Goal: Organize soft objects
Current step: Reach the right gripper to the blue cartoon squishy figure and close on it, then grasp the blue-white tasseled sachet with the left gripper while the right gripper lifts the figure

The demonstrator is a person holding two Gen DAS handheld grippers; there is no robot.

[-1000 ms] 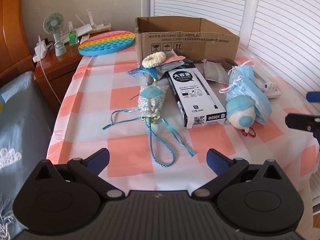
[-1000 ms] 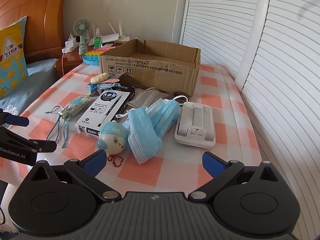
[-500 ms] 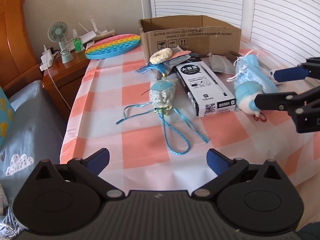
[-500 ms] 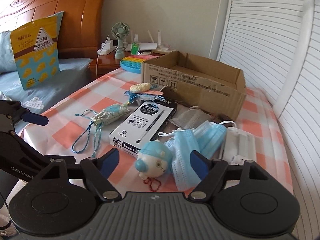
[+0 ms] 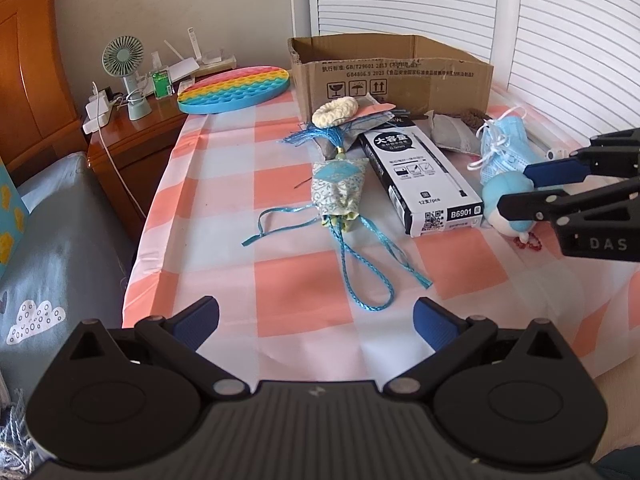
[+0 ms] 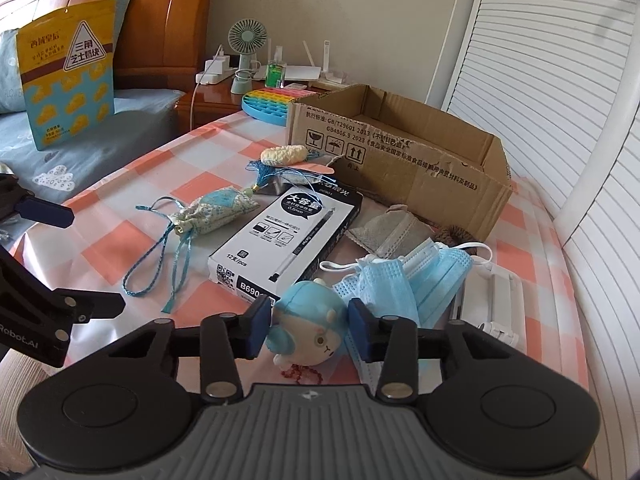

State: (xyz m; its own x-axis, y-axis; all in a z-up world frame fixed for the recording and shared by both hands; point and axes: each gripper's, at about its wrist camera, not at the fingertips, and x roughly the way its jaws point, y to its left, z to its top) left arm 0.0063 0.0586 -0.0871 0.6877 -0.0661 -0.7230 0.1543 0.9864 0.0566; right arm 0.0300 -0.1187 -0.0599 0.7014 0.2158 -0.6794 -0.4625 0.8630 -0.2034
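Observation:
A small blue plush toy [image 6: 310, 320] lies on the checked tablecloth, also seen in the left wrist view [image 5: 506, 196]. My right gripper [image 6: 308, 326] has closed around it, a pad on each side touching it. My left gripper [image 5: 316, 318] is open and empty over the table's near edge. A patterned sachet with blue cords [image 5: 338, 194] lies ahead of it, also in the right wrist view [image 6: 212, 210]. Blue face masks [image 6: 404, 284], a grey mask [image 6: 390, 230] and a cream scrunchie [image 5: 334, 110] lie near the open cardboard box [image 6: 404, 148].
A black-and-white pen box [image 5: 420, 178] lies between sachet and plush. A white plastic stand [image 6: 494, 300] sits right of the masks. A rainbow pop-it [image 5: 234, 88] lies at the back left. A nightstand with a fan [image 5: 124, 56] and a bed stand left of the table.
My right gripper has moved forward and down to the plush toy and narrowed its jaws around it. My left gripper has drawn back slightly and stayed open.

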